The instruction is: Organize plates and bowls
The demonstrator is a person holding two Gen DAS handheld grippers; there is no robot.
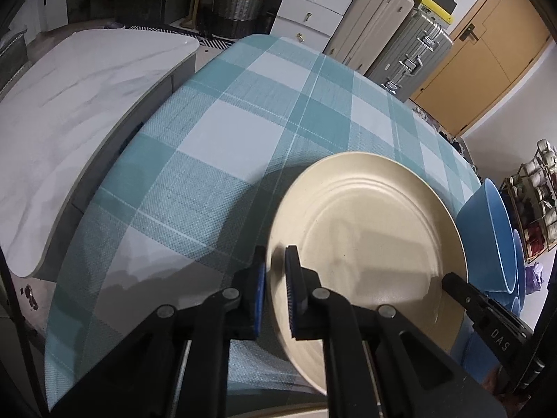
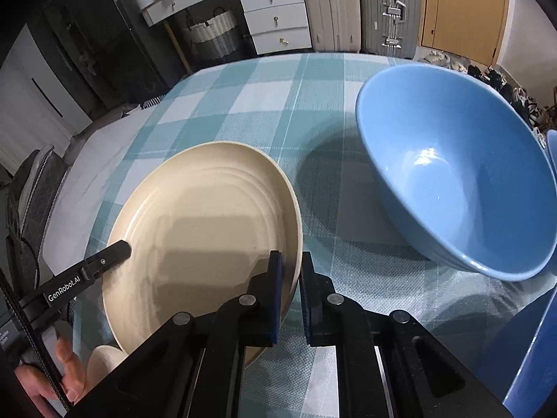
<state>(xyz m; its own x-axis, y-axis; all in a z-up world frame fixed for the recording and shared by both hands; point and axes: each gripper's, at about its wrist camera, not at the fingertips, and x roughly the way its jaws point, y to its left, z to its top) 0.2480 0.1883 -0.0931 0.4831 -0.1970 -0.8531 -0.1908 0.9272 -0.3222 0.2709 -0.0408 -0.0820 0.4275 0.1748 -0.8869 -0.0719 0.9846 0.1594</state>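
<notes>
a cream plate (image 1: 369, 237) is pinched at opposite rims by left gripper (image 1: 275, 292) and right gripper (image 2: 290, 296), fingers nearly closed; it should be kept level and carried clear of the blue bowl (image 2: 459, 174).

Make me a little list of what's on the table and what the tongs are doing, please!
table cover: teal and white checked cloth
plate: cream plate, tilted, off the cloth on the side facing the blue bowl
left tongs: shut on the plate's rim
right tongs: shut on the opposite rim
bowl: big blue bowl, empty, beside the plate, not touching it
more dishes: another blue rim at the picture's right edge, mostly cut off
</notes>
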